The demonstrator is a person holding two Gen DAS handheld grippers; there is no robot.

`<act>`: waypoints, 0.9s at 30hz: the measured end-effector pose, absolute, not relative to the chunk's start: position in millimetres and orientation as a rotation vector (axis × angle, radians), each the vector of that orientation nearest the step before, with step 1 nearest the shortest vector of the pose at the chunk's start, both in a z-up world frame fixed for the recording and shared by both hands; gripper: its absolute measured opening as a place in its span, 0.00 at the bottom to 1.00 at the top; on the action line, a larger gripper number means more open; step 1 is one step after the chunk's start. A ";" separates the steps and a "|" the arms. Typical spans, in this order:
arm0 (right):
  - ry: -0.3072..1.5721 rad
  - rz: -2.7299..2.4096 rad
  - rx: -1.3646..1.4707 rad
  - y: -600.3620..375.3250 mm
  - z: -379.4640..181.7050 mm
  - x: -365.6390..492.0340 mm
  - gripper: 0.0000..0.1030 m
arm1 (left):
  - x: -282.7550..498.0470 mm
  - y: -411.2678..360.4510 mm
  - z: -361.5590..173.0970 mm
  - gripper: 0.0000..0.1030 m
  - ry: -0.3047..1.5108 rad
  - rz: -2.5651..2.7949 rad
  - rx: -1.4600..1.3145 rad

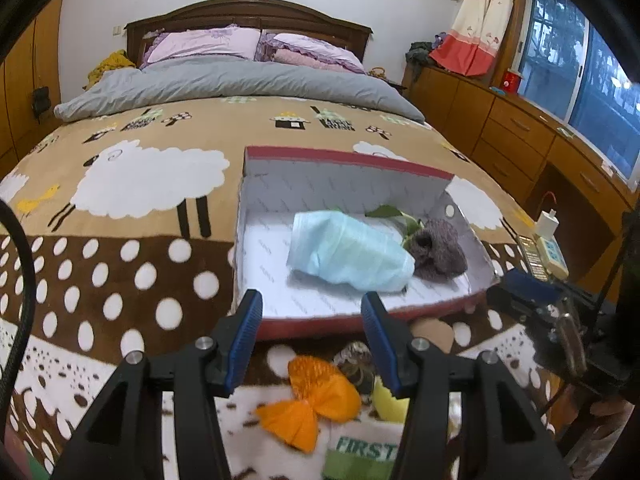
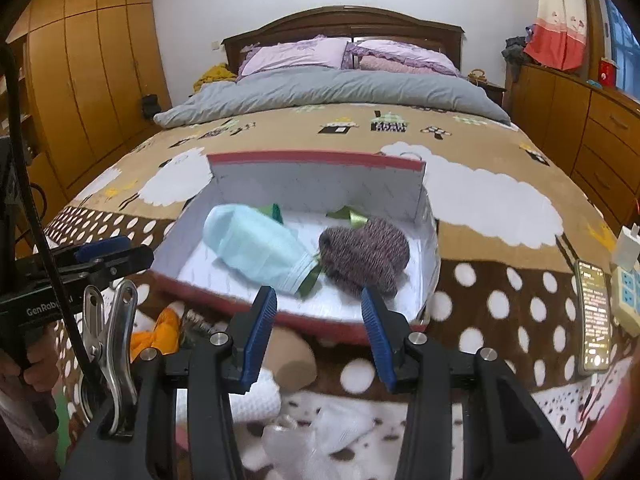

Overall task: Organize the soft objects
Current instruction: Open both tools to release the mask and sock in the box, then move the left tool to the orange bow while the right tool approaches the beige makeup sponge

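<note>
While both tools gape empty, orange bow (image 1: 310, 402) lies just below left tool (image 1: 312, 344), short of the box (image 1: 348, 322); left nearer.

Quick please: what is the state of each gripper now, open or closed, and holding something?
Left gripper: open, holding nothing.
Right gripper: open, holding nothing.

A green-and-white packet (image 1: 362, 454) lying below the orange bow (image 1: 310, 404) reads "FIRST", cut off by a gripper finger. The black gripper handle (image 2: 44, 304) left of the red box (image 2: 320, 322) reads "GenRob", the rest hidden. The phone (image 2: 595, 316) screen's text is too small to read.
</note>
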State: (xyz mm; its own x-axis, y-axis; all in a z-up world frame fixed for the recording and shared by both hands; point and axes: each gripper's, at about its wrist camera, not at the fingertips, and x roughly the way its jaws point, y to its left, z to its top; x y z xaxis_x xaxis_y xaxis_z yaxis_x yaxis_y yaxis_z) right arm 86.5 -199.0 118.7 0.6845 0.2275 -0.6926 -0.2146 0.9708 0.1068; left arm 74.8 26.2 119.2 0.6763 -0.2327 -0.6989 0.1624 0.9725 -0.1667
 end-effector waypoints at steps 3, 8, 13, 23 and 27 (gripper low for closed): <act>0.799 0.255 0.018 -195.9 111.6 80.9 0.44 | 68.6 26.4 115.1 0.52 0.811 -0.224 -0.092; 0.837 0.268 0.028 -193.5 98.8 74.4 0.44 | 60.6 25.2 107.6 0.52 0.831 -0.246 -0.092; 0.865 0.284 0.034 -191.8 90.2 70.5 0.44 | 57.0 24.9 97.6 0.52 0.859 -0.256 -0.092; 0.913 0.296 0.052 -185.1 73.8 73.0 0.44 | 60.4 27.6 66.9 0.52 0.930 -0.246 -0.106; 0.929 0.299 0.061 -184.0 67.2 75.9 0.44 | 62.0 28.1 62.0 0.52 0.929 -0.255 -0.126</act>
